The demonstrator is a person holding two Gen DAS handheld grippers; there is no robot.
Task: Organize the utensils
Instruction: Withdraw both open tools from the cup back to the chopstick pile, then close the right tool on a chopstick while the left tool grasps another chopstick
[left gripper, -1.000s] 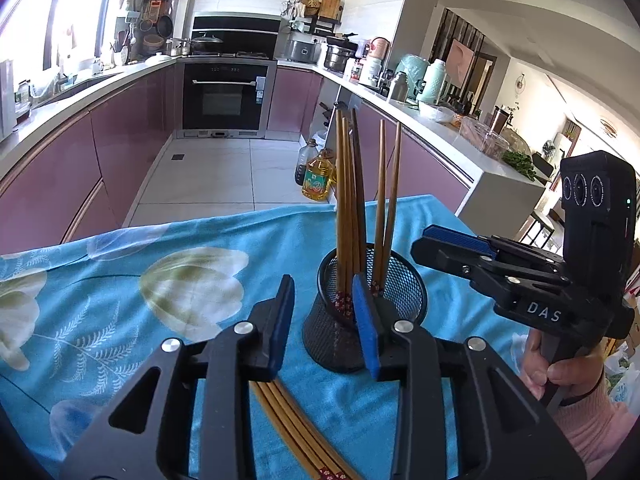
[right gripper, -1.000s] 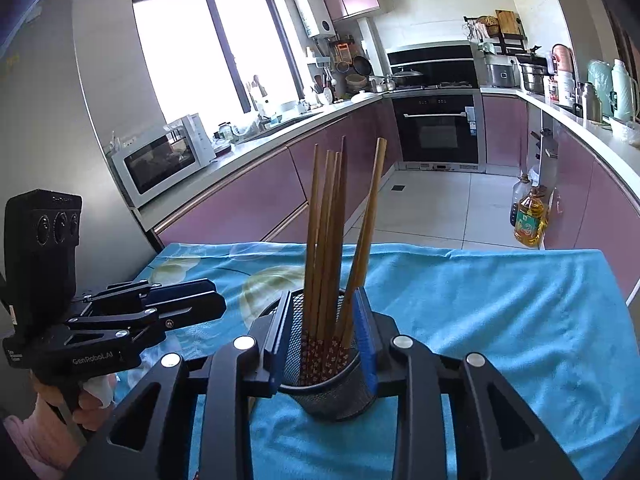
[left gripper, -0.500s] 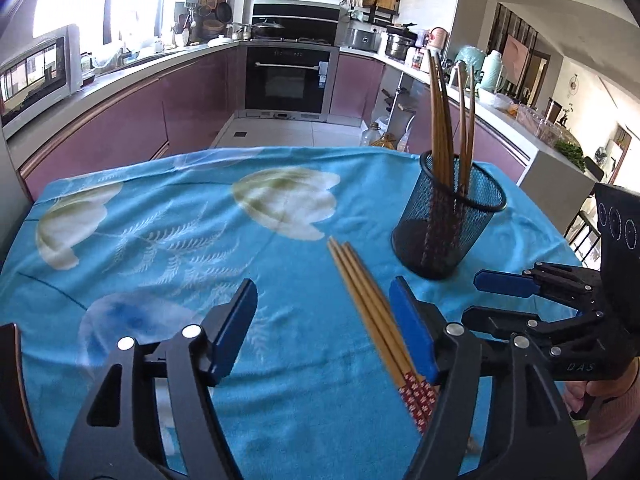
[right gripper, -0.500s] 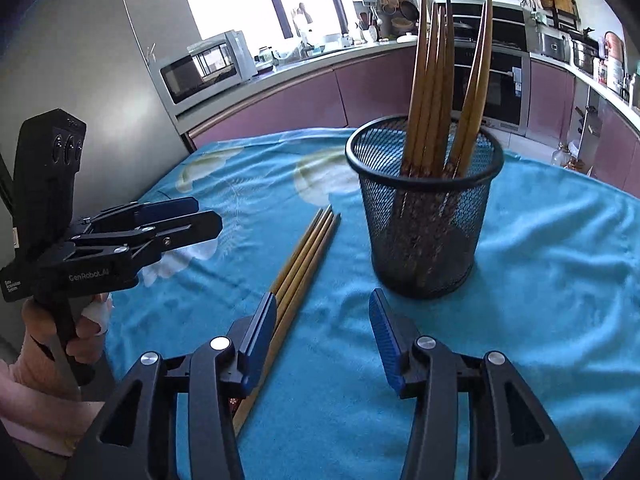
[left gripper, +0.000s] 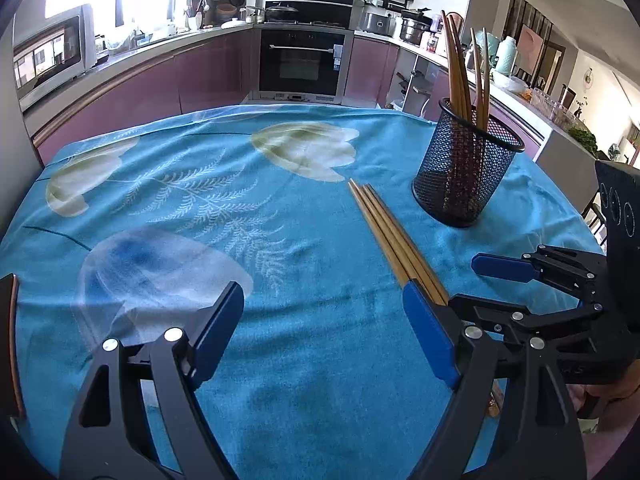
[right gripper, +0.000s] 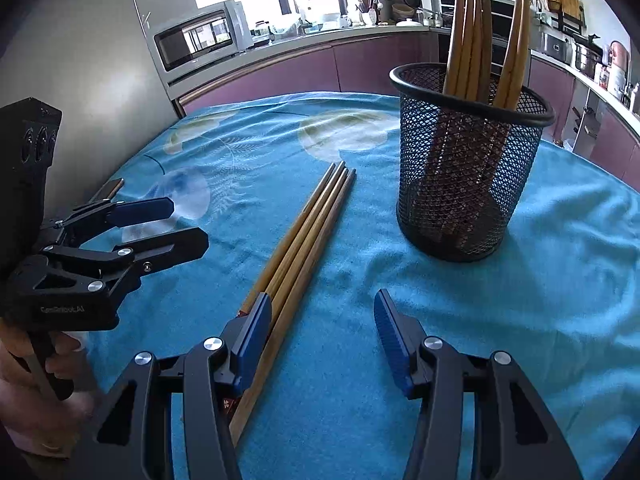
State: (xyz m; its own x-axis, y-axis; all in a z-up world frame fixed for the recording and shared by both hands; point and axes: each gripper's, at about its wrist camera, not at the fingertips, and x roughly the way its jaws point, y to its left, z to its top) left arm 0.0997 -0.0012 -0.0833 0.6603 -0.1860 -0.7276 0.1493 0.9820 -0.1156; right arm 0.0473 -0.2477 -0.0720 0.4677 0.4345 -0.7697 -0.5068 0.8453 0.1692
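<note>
**Both grippers empty, loose chopsticks waiting beside the holder**

Left wrist view: the left hand-held gripper [left gripper: 322,328] hangs over the blue flowered cloth on the table [left gripper: 168,184], its jaws wide and just opened further, with only cloth between the blue pads. A bundle of loose chopsticks [left gripper: 390,232] lies flat on the cloth, running from near the mesh holder [left gripper: 466,172] toward the camera and passing under the gripper's right-hand finger. The holder stands upright near the bundle's far tips, not touching them, with several chopsticks already standing in it. The right hand-held gripper [left gripper: 476,284] shows at the right edge, empty.

Right wrist view: the right hand-held gripper [right gripper: 320,340] is parted about halfway and has also just been opening; nothing is pinched. The bundle lies partly beneath its left finger, patterned ends toward the camera, so the sticks sit off-centre rather than squarely between the pads. The holder stands beyond and to the right.

The step in hand looks like picking up the loose bundle. To do it well, I would shift the right gripper sideways until all the sticks lie between the pads, come down low enough to close on them together near the thick ends, and squeeze firmly so none rolls free. Then tip them upright and lower them clear of the sticks already standing in the holder.
</note>
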